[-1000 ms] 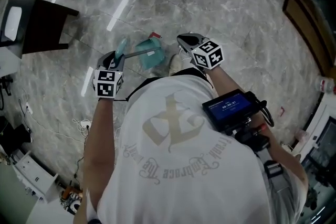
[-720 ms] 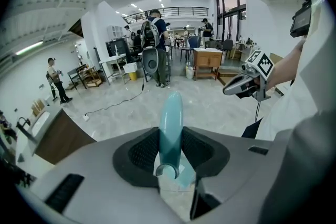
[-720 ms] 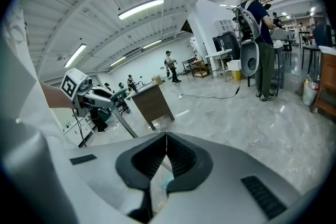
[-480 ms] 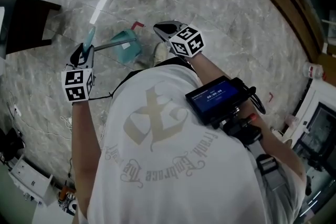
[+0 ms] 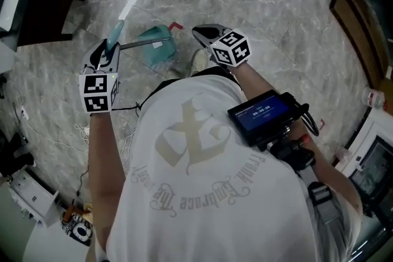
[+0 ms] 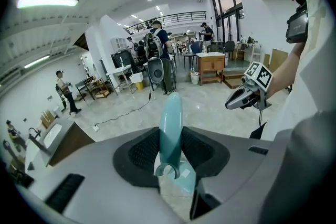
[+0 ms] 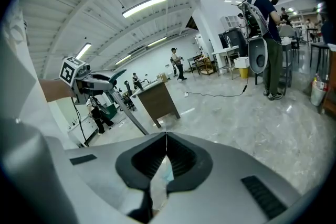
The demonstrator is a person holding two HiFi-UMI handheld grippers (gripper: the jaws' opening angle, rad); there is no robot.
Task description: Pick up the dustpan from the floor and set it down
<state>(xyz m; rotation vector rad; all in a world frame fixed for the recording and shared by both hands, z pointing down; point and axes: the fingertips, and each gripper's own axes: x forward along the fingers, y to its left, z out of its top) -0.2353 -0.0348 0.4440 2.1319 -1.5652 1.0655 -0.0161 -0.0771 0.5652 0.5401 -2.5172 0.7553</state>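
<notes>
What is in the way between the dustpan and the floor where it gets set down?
Nothing visible. The left gripper is shut on the teal handle of the dustpan, and only bare marble floor shows around the pan. The black table stands well off to its left; the person's shoe is close on its right.

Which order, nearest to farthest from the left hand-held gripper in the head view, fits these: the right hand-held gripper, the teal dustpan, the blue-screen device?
1. The teal dustpan: its handle is clamped in the left hand-held gripper, with the pan just to the right.
2. The right hand-held gripper: further right, past the pan.
3. The blue-screen device: farthest, at the lower right by the person's side.
</notes>
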